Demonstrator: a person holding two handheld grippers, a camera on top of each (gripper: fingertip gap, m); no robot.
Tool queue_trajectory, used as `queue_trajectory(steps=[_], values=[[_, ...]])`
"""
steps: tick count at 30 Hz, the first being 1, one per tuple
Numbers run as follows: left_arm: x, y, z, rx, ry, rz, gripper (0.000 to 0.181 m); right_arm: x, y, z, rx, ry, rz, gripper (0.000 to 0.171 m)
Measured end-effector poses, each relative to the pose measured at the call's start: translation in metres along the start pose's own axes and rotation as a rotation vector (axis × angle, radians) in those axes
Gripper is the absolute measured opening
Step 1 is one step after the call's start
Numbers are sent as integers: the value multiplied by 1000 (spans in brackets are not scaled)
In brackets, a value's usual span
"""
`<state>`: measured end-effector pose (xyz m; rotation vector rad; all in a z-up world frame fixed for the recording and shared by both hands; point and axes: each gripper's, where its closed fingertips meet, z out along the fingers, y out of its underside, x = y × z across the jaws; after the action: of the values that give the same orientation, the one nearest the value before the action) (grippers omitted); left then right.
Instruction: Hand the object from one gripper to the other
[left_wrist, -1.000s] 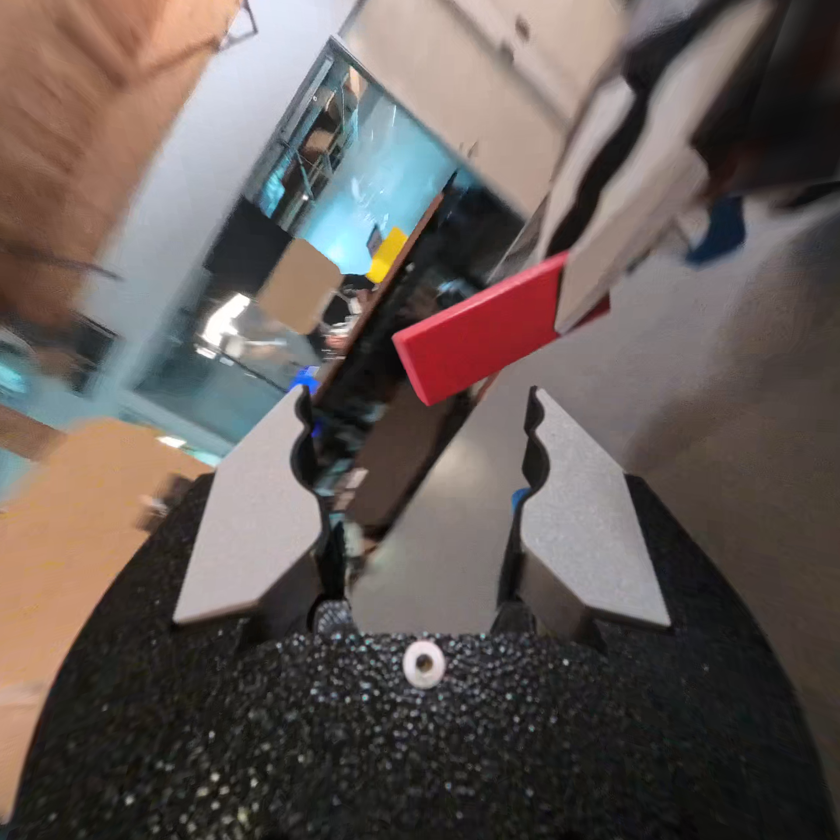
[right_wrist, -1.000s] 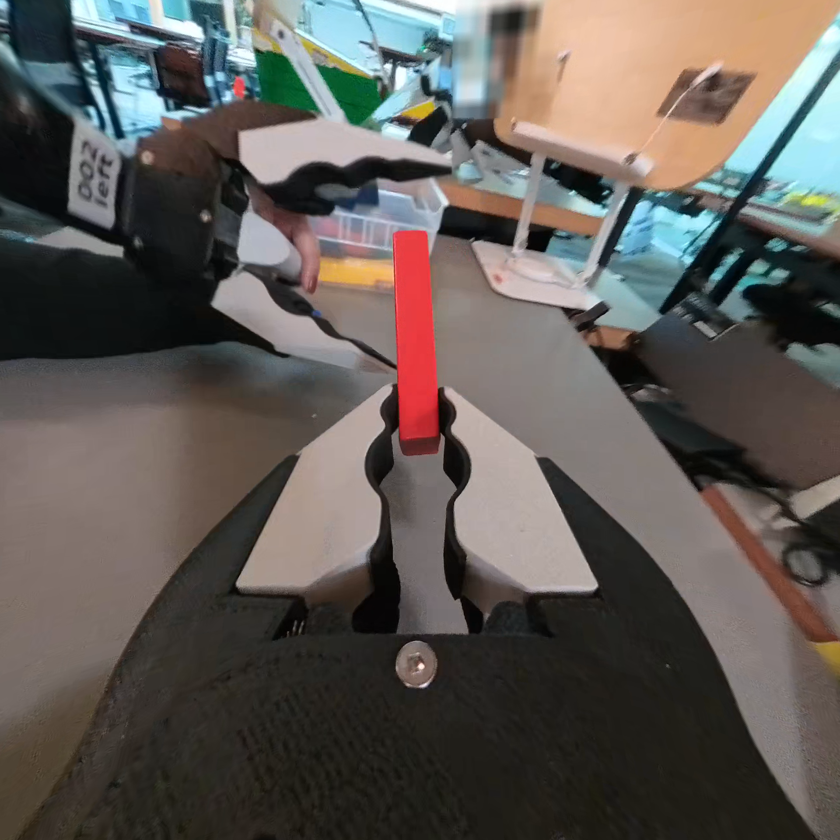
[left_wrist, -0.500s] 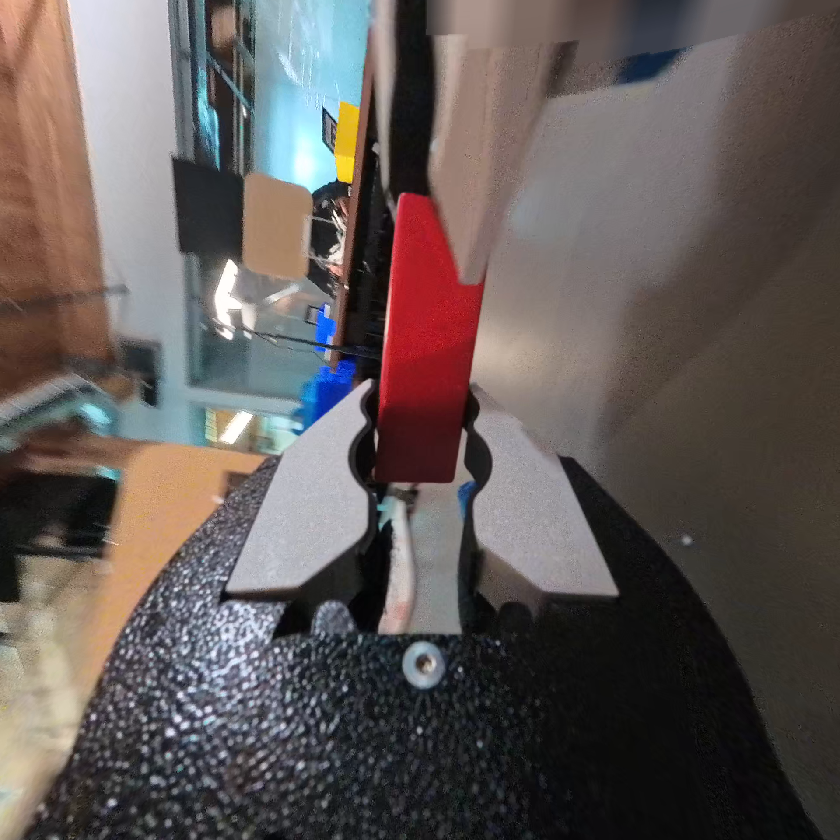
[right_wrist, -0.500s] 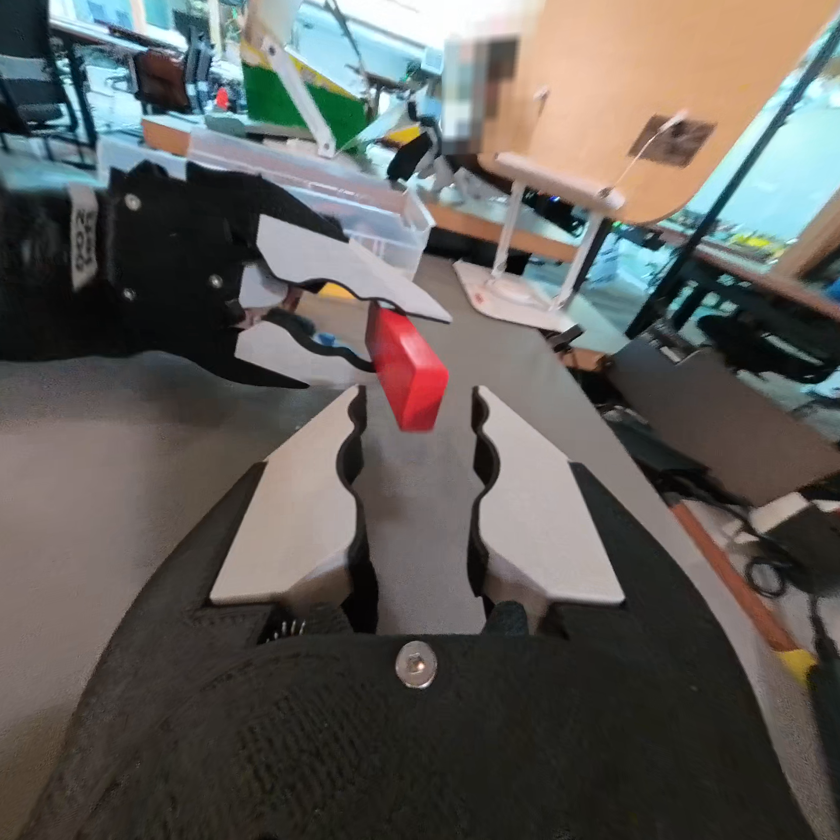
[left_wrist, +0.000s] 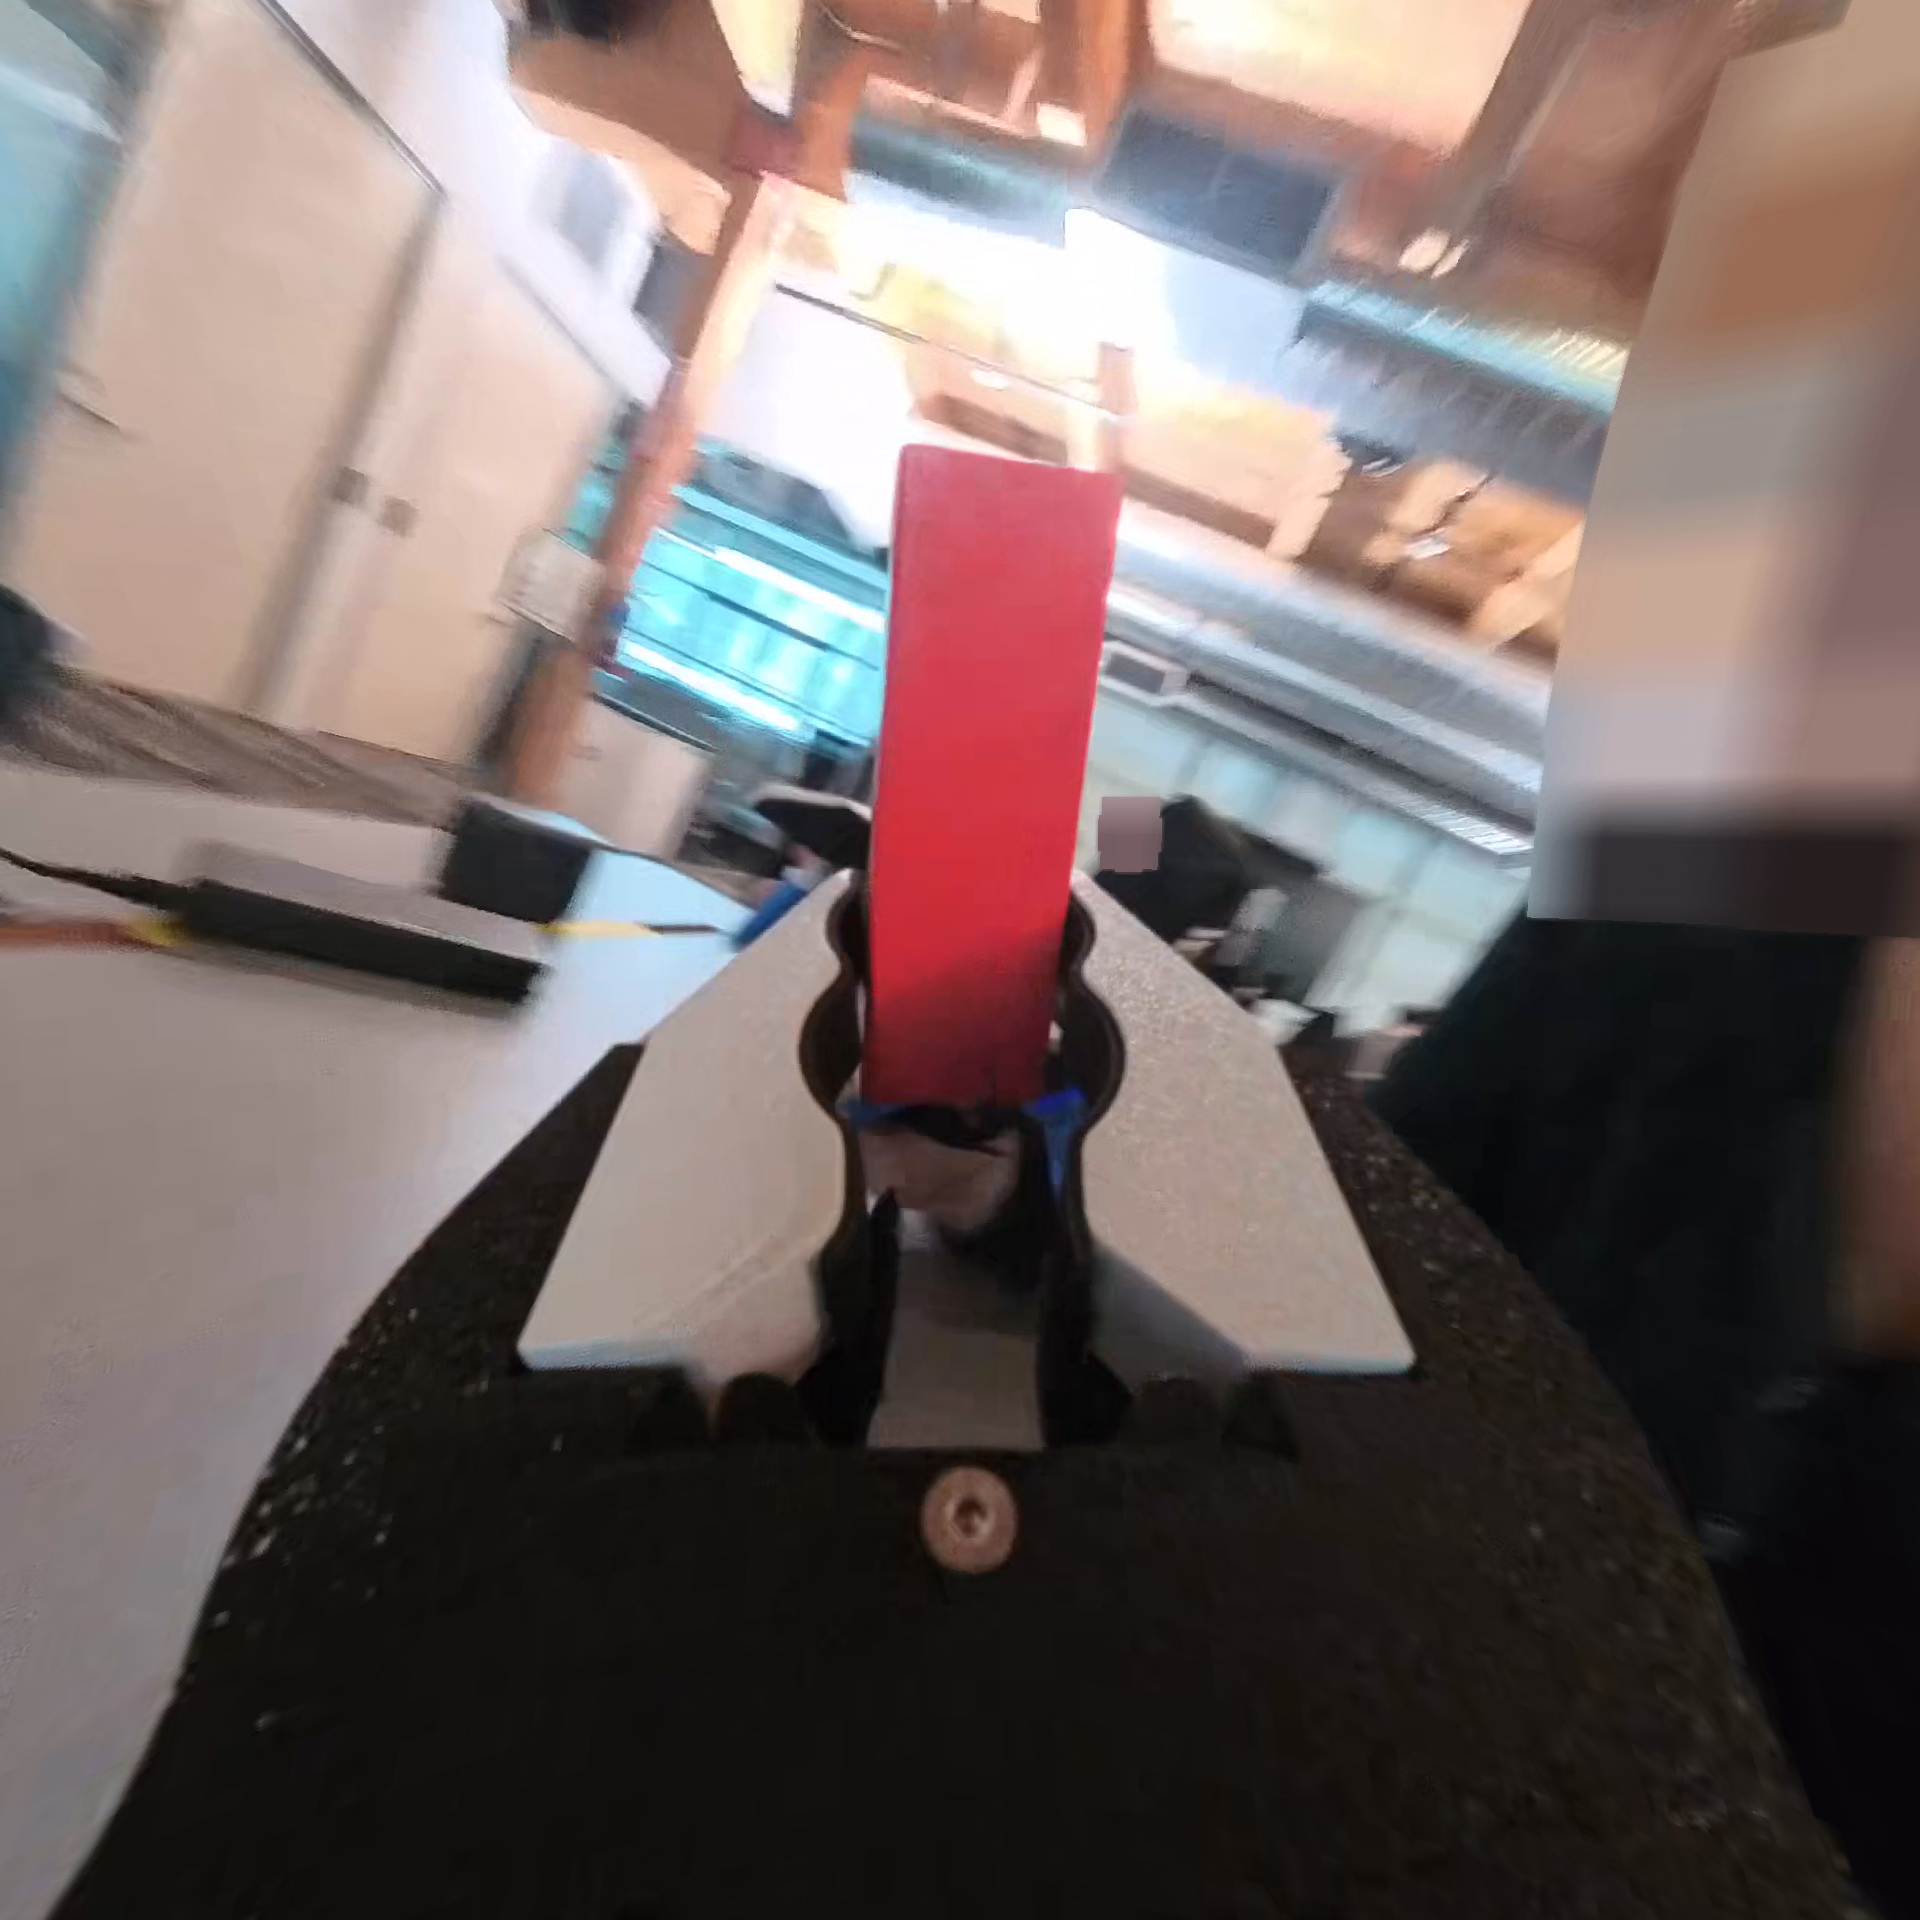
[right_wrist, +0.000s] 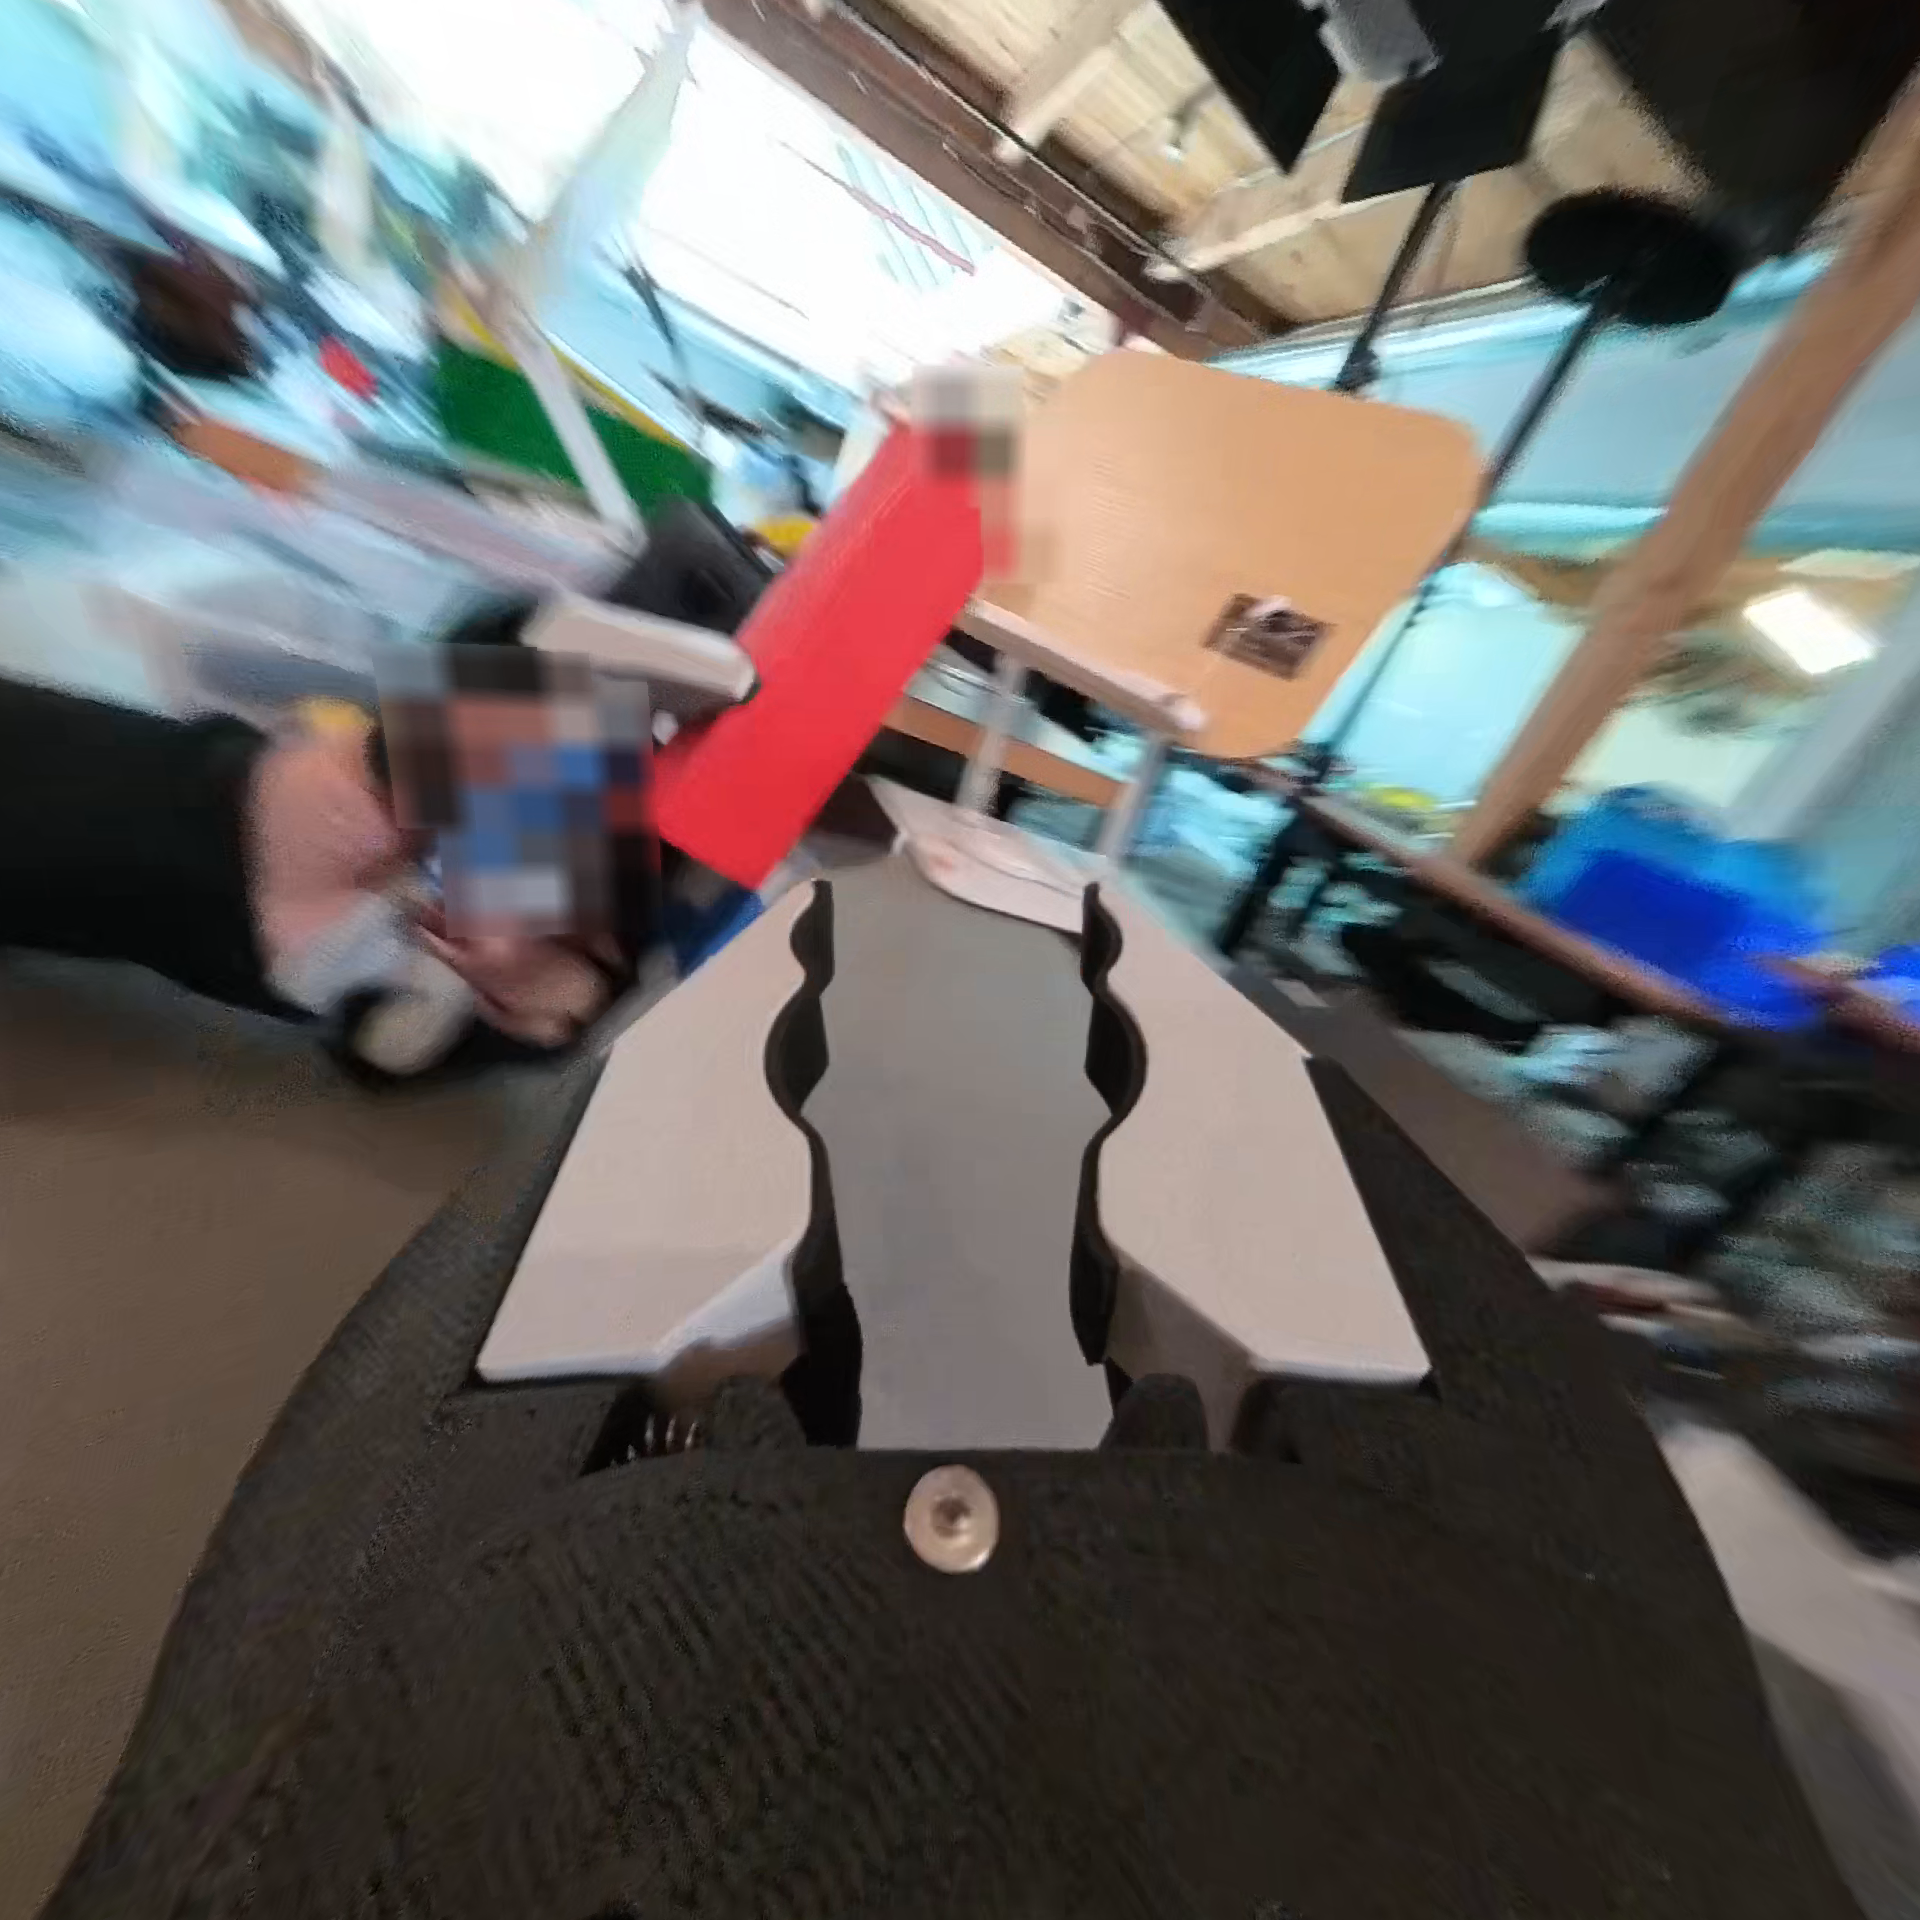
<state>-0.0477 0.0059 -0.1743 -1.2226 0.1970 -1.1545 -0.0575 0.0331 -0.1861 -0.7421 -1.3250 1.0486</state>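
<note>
A flat red block (left_wrist: 987, 769) stands upright between the fingers of my left gripper (left_wrist: 961, 935), which is shut on its lower end. In the right wrist view the same red block (right_wrist: 831, 665) shows tilted, up and left of my right gripper (right_wrist: 951, 914), held by the left gripper's grey fingers (right_wrist: 644, 644). My right gripper is open and empty, apart from the block. A hand (right_wrist: 499, 977) holds the left gripper's handle.
The grey table (right_wrist: 208, 1195) lies under both grippers. A flat black device (left_wrist: 343, 914) with a cable lies on the table at the left. A wooden chair (right_wrist: 1226, 561) and a white stand (right_wrist: 1039, 707) are behind the block. Both views are blurred.
The right gripper let go of the red block and the left gripper shut on it. The left gripper has swung the block upright and away; the right gripper has drawn back, open.
</note>
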Motion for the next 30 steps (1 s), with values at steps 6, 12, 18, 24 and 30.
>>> queue_trajectory(steps=[6,12,18,24,30], values=[[32,43,10,-260,275,-321,34,-30,-23,-4,179,-522,776,54],[59,64,7,-410,415,-430,34,-46,-48,-25,278,-888,1090,24],[50,52,11,-315,380,-467,37,-34,-46,-25,297,-780,989,18],[-10,7,1,16,105,-452,90,6,-19,-11,206,-277,606,15],[-36,-10,-15,88,-156,-184,76,27,12,-4,-90,167,-67,16]])
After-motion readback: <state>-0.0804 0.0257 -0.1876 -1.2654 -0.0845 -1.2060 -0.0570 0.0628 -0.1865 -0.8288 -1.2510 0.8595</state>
